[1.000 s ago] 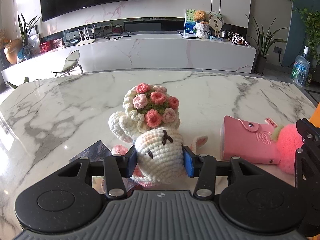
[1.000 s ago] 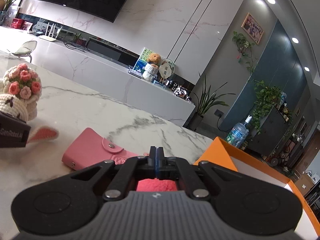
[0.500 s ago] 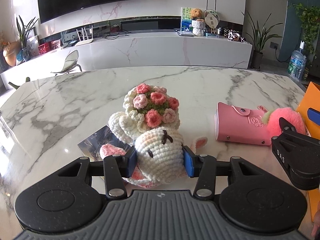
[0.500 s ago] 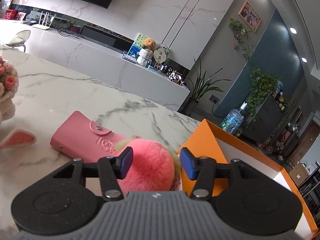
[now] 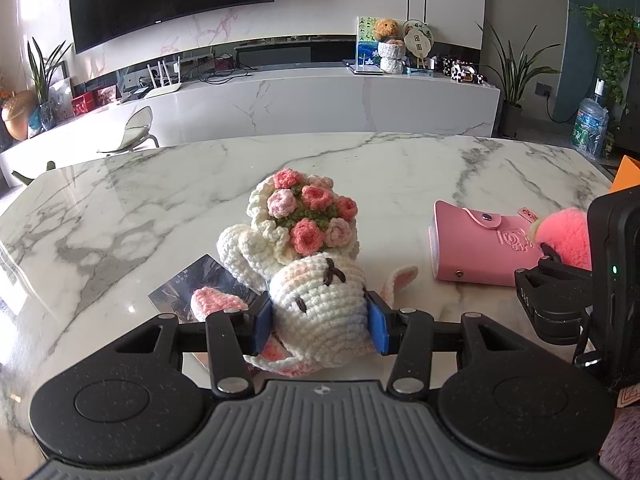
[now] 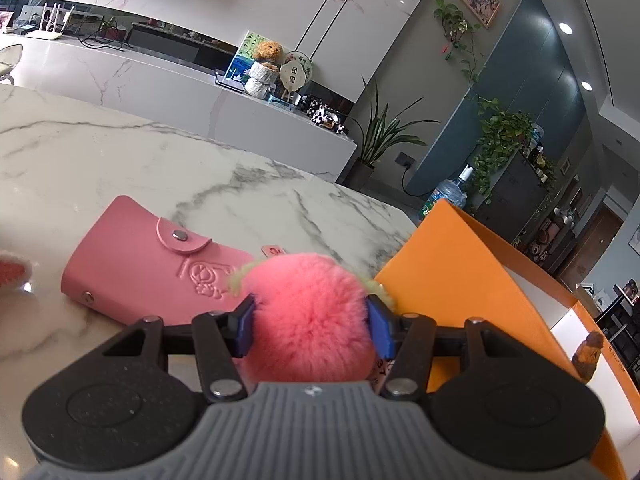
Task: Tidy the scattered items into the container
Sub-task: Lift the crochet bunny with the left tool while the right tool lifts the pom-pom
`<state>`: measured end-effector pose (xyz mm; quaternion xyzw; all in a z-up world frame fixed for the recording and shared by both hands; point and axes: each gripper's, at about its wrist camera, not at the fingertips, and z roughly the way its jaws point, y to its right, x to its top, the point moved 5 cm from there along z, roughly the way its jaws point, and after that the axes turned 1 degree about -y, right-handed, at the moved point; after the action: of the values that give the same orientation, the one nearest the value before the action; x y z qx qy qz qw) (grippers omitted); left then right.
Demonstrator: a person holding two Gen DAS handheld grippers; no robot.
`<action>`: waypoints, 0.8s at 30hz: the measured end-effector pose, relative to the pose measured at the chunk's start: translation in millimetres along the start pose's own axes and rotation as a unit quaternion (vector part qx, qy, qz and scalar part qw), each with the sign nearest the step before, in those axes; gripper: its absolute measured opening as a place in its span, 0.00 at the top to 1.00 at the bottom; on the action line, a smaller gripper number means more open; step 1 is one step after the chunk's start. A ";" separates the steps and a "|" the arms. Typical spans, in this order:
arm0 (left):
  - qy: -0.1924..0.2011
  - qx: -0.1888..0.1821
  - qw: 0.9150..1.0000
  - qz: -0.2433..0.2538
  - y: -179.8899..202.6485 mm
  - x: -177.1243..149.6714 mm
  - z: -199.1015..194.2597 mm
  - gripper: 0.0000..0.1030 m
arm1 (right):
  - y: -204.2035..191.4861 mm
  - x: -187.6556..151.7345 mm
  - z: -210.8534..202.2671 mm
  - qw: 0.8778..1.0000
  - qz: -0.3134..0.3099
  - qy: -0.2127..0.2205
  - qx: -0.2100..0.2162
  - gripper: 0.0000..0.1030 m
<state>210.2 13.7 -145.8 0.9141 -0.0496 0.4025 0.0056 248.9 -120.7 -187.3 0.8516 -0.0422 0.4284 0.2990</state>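
1. My left tongs (image 5: 319, 322) hold the crochet bunny (image 5: 316, 300) by its head, blue pads pressed into the yarn on both sides. The bunny, with its flower bouquet (image 5: 310, 216), sits low over the marble bench (image 5: 160, 200), above a dark card (image 5: 192, 284).
2. The pink wallet (image 5: 476, 246) lies flat on the bench between my two tongs.
3. My right tongs (image 6: 310, 326) sit around the pink pompom (image 6: 310, 312), pads at its flanks; whether they are squeezing it yet, I cannot tell.
4. The orange box (image 6: 472, 280) stands just right of the pompom.
5. I judge both grasps are being made; next I need firm grips, then a lift rightward over the box wall.
6. A second ago my right tongs were pinched together; half a second ago they were wide around the pompom. The left grip is unchanged.
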 end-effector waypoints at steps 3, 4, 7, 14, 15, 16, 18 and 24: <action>0.000 0.000 1.000 0.001 0.9 -0.1 -0.9 0.46 | 0.7 -0.6 3.3 1.000 0.007 -0.009 0.009 0.44; 0.000 0.000 1.000 0.000 0.8 -0.4 -1.2 0.46 | 0.9 -0.8 4.4 1.000 0.009 -0.012 0.012 0.44; 0.000 0.001 1.000 0.001 1.5 -0.3 -1.8 0.46 | 1.8 -1.4 7.3 0.999 0.016 -0.020 0.021 0.52; 0.000 -0.002 1.000 0.005 3.0 -0.9 -4.3 0.46 | 6.1 3.3 -7.4 0.999 0.020 -0.002 0.033 0.66; 0.001 -0.002 1.000 0.005 3.2 -0.9 -5.1 0.46 | 6.5 4.6 -11.0 0.999 0.020 0.004 0.035 0.69; 0.002 -0.004 1.000 0.005 3.2 -0.7 -6.1 0.46 | 7.0 6.2 -14.8 0.999 0.019 0.010 0.036 0.78; 0.004 -0.006 1.000 0.004 3.6 -0.5 -7.7 0.46 | 8.7 9.8 -22.4 0.999 0.021 0.018 0.042 0.90; 0.009 -0.011 1.000 0.008 7.8 -0.7 -16.4 0.46 | 14.0 4.1 -33.4 0.998 0.025 0.010 0.064 0.94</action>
<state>196.9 6.8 -135.4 0.9099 -0.0611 0.4100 0.0135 223.3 -113.1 -162.5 0.8632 -0.0327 0.4462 0.2339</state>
